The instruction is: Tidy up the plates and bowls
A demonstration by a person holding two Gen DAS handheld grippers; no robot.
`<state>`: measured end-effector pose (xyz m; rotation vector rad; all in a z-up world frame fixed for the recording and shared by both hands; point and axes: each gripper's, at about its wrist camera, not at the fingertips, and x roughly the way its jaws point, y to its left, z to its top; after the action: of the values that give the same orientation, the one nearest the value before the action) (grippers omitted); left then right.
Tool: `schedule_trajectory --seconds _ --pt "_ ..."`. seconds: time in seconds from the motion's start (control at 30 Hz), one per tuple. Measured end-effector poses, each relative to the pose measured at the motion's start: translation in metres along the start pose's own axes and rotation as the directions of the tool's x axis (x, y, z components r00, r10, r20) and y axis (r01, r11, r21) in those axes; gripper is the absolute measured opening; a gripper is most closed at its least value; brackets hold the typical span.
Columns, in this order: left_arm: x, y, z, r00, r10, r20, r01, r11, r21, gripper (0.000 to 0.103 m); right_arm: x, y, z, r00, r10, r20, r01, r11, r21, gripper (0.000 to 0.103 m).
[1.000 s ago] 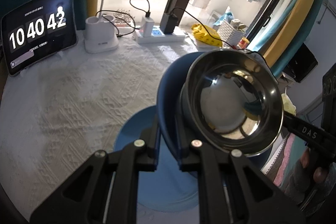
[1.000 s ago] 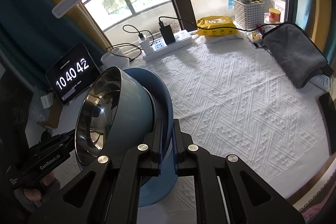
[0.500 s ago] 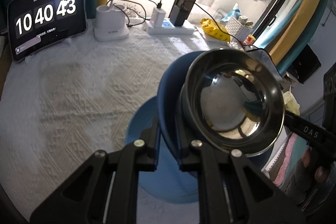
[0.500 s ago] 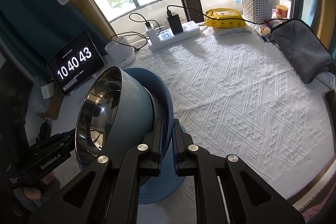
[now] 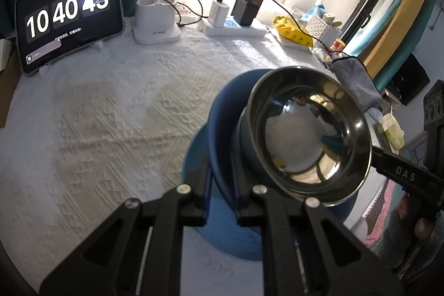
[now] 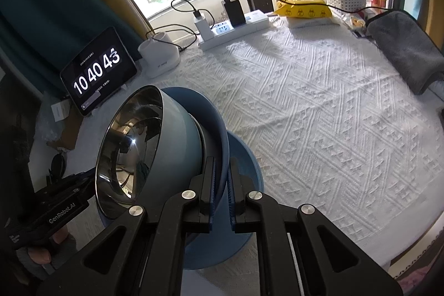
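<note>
Both grippers clamp the rim of the same blue plate from opposite sides: the left gripper (image 5: 220,201) nipped tight on one edge, the right gripper (image 6: 220,194) on the other. The blue plate (image 6: 219,129) carries a steel bowl (image 5: 310,135) nested on it, so sharing the load between two hands looks like a way to keep the stack from tipping. It hangs tilted just above a second plate (image 5: 236,237) lying on the near edge of the table (image 6: 319,107), probably the stacking spot. A clock tablet (image 5: 69,18) stands at the far left.
</note>
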<state>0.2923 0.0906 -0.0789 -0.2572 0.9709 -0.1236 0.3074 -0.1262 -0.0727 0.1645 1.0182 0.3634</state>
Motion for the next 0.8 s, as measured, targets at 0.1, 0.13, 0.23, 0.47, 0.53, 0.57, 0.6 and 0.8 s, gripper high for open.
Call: schedule_trajectory --seconds 0.1,0.13,0.23,0.47,0.53,0.57,0.6,0.8 --pt "0.0 0.0 -0.001 1.0 0.003 0.005 -0.003 1.0 0.008 0.012 0.007 -0.001 -0.003 1.0 0.008 -0.017 -0.008 1.0 0.009 0.009" --pt "0.0 -0.001 -0.002 1.0 0.007 0.007 -0.007 1.0 0.01 0.012 0.008 -0.002 -0.004 1.0 0.008 -0.016 -0.008 1.0 0.011 0.009" --pt "0.0 -0.002 -0.002 1.0 0.013 0.013 -0.013 1.0 0.019 0.012 0.008 -0.003 -0.004 1.0 0.013 -0.011 -0.012 1.0 0.018 0.009" --pt "0.001 -0.004 0.0 0.999 0.032 0.027 -0.033 0.999 0.04 0.016 0.009 -0.005 -0.005 1.0 0.025 -0.005 -0.025 0.999 0.03 0.011" --pt "0.001 -0.005 0.0 0.999 0.039 0.033 -0.041 0.998 0.048 0.016 0.009 -0.008 -0.005 0.999 0.044 -0.002 -0.044 0.998 0.045 0.012" --pt "0.002 -0.005 0.0 0.998 0.043 0.037 -0.045 0.998 0.052 0.016 0.01 -0.011 -0.006 0.998 0.057 0.002 -0.057 0.997 0.056 0.012" --pt "0.002 -0.005 -0.001 0.998 0.047 0.043 -0.049 0.997 0.056 0.016 0.009 -0.012 -0.006 0.998 0.061 0.007 -0.061 0.996 0.059 0.011" --pt "-0.002 -0.007 -0.006 0.994 0.073 0.087 -0.079 0.995 0.067 0.019 0.006 -0.015 -0.008 0.998 0.054 0.028 -0.055 0.996 0.064 0.021"
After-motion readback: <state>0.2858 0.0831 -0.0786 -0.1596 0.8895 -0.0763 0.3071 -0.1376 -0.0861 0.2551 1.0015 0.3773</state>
